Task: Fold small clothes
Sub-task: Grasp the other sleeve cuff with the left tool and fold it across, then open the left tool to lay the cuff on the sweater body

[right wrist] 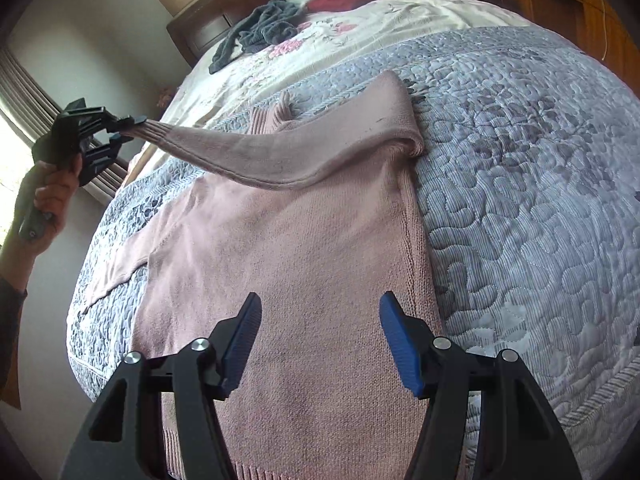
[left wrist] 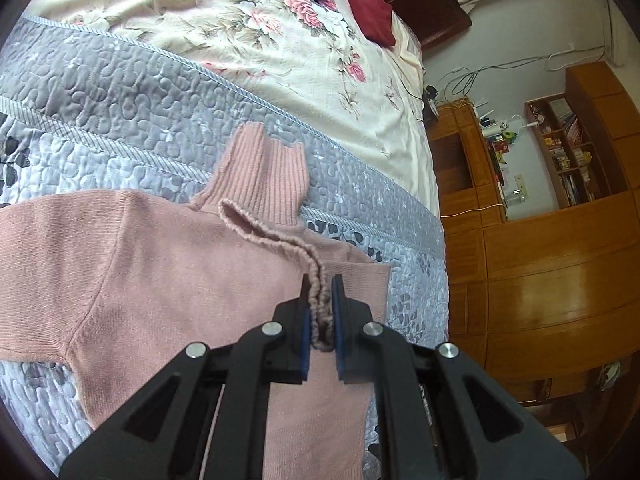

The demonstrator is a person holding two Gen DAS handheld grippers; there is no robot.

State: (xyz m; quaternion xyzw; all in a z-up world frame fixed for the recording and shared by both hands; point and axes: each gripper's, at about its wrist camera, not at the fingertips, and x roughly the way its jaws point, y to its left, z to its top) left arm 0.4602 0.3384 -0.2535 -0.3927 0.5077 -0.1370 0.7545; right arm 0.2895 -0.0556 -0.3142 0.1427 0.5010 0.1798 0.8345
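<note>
Left gripper (left wrist: 320, 312) clenched on sleeve cuff (left wrist: 318, 300) — drawing it across pink sweater (right wrist: 288, 248) to fold; right gripper (right wrist: 320, 344) released, hovering.

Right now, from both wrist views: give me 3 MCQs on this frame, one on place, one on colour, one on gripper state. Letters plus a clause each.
1. Where does the dark red garment lie?
A. on the floral sheet near the headboard
B. on the pink sweater
C. on the floor

2. What colour is the sweater being folded?
A. grey
B. pink
C. white

3. What is the left gripper doing?
A. open above the quilt
B. shut on the sweater's sleeve cuff
C. shut on the collar

Key: 1 A, it sits on the floral sheet at the far end of the bed. 2 B, pale pink knit in both views. 3 B, the cuff is pinched between its fingers, the sleeve lifted; the right gripper is open.
</note>
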